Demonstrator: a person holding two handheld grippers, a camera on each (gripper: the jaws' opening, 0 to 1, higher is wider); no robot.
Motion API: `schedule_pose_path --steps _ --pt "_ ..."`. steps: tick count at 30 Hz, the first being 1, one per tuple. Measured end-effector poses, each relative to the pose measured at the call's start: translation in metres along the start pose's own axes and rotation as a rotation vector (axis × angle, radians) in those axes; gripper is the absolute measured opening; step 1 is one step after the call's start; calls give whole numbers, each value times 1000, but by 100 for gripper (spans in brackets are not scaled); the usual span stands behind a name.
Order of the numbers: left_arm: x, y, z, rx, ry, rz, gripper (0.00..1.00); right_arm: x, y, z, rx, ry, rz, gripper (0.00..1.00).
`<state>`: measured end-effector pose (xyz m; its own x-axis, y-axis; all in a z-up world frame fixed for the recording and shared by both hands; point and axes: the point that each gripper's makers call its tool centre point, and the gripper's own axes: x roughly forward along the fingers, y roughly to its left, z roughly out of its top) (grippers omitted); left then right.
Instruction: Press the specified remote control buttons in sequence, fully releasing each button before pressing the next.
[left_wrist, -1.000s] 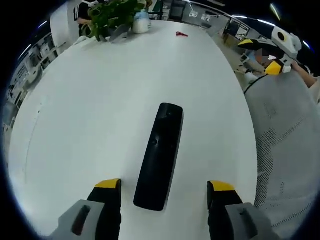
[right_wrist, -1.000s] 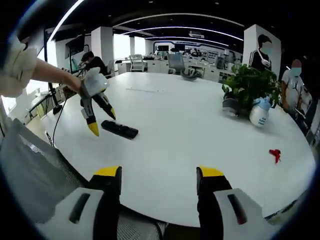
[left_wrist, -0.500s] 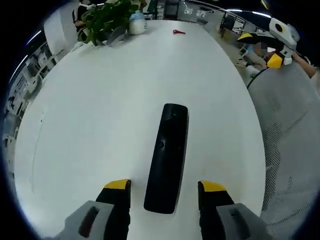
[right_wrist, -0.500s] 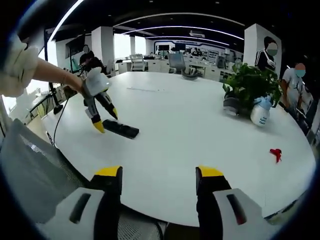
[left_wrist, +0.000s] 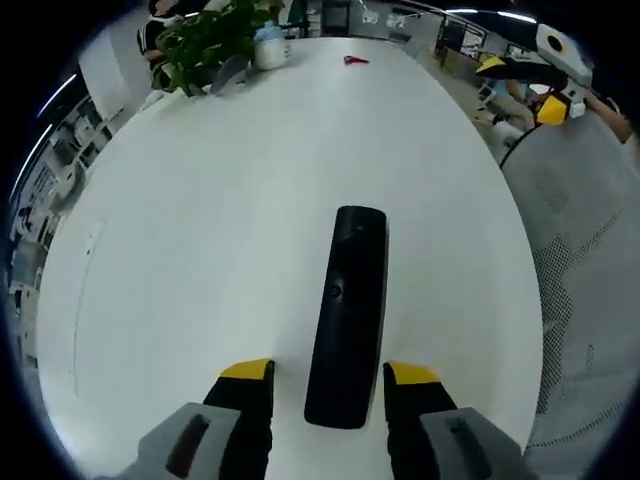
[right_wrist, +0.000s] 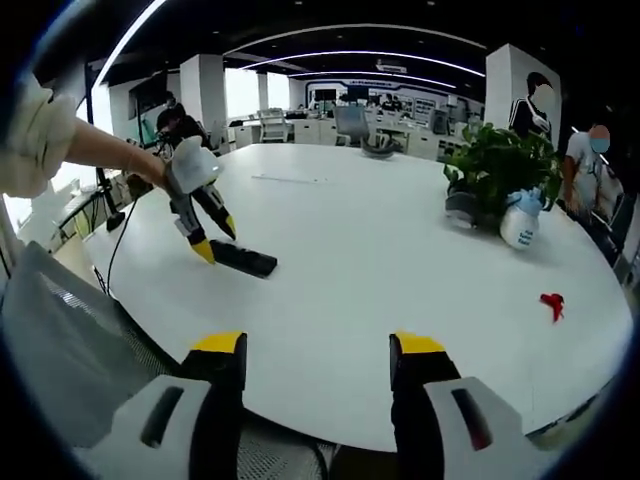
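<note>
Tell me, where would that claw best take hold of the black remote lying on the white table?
Probably across its near end, on the two long edges. The remote lies flat on the table, long and narrow, pointing away from the left claw, whose open jaws already flank that end. Coming down from above and closing on the narrow sides looks simplest.

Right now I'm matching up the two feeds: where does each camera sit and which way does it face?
Left gripper view: on the left tool, facing down its open jaws at the black remote on the white table.
Right gripper view: on the right tool, off the table's edge, facing across it; a sleeved arm holds the left tool.
Shared: remote, plant, red item.
</note>
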<state>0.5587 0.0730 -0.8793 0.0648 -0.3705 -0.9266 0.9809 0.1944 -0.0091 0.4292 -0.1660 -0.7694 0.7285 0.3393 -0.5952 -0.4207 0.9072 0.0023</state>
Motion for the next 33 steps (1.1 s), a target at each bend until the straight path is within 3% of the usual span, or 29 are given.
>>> schedule_pose_path --steps 6,18,33 --pt "0 1 0 5 -2 -2 44 0 1 0 -3 1 3 59" --pt "0 -2 2 27 2 -1 26 1 1 -1 -5 5 5 59" --pt "-2 -3 0 13 4 13 25 1 2 -2 -7 9 9 59"
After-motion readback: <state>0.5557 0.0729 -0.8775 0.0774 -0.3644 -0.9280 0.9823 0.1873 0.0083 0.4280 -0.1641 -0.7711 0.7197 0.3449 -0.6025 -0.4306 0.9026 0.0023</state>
